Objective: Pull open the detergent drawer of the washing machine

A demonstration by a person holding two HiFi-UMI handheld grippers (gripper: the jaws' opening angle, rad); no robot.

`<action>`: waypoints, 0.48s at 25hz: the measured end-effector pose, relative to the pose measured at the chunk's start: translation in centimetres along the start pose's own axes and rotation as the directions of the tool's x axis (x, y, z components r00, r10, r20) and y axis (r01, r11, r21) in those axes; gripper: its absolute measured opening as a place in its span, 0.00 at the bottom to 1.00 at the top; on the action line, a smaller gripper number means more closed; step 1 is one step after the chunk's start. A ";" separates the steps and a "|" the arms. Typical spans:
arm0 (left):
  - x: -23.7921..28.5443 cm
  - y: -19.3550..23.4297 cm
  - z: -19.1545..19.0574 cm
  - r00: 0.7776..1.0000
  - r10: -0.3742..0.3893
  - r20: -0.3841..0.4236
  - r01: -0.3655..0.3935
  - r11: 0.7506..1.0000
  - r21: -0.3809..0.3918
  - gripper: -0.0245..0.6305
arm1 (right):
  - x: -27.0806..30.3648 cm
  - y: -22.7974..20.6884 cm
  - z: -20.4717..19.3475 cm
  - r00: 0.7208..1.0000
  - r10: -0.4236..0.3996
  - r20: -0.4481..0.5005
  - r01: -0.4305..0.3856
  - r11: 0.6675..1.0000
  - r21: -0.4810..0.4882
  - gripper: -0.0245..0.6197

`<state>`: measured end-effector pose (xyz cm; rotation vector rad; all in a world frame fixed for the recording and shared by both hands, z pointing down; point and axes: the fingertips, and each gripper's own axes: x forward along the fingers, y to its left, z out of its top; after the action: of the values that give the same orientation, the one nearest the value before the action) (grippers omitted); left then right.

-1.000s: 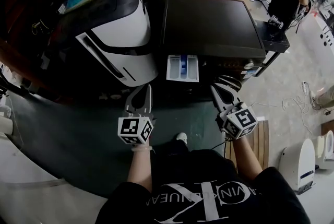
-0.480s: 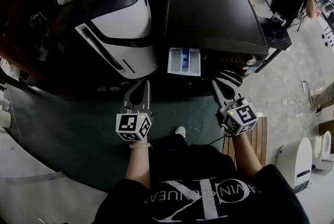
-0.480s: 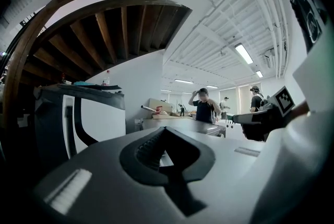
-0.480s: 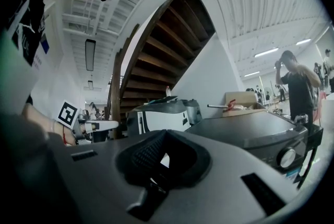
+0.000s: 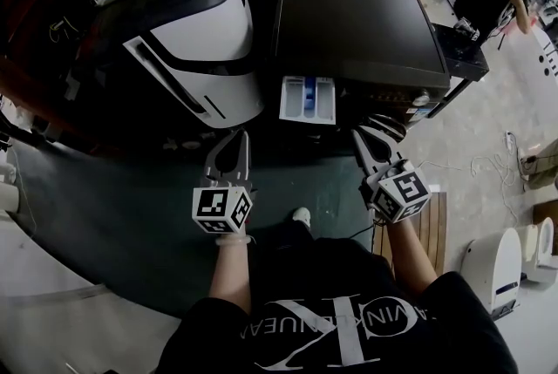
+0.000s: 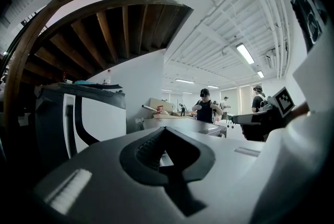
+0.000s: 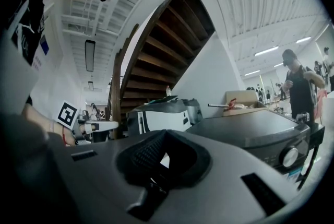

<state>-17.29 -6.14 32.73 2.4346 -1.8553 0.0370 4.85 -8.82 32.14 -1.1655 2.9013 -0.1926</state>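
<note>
Apparently done: detergent drawer (image 5: 307,100) juts from washing machine (image 5: 357,28); left gripper (image 5: 240,139), right gripper (image 5: 364,137) fingers pressed together, empty; next, just withdraw.

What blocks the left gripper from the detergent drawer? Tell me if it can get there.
Probably yes; nothing visible blocks it. The detergent drawer stands pulled out of the washing machine, and the left gripper, jaws shut and empty, hangs just short of it, slightly to its left, open air between.

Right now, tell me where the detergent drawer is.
Head view, centre: the detergent drawer juts out open from the front left of the washing machine, right of the white appliance and ahead of the left hand-held gripper.
</note>
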 end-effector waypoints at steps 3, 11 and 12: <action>0.2 0.0 -0.1 1.000 0.002 0.000 -0.002 1.000 -0.001 0.05 | 0.0 -0.2 -0.1 1.000 -0.002 0.001 0.002 1.000 -0.001 0.06; 0.5 -0.2 -0.2 1.000 0.002 -0.007 -0.002 1.000 -0.004 0.05 | 0.1 -0.5 -0.1 1.000 0.000 -0.001 0.000 1.000 0.011 0.06; 0.5 -0.2 -0.2 1.000 0.001 -0.009 -0.002 1.000 -0.005 0.05 | 0.1 -0.5 -0.1 1.000 -0.001 0.000 0.001 1.000 0.013 0.06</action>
<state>-16.95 -6.60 32.99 2.4259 -1.8515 0.0438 5.16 -9.24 32.29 -1.1648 2.8950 -0.2115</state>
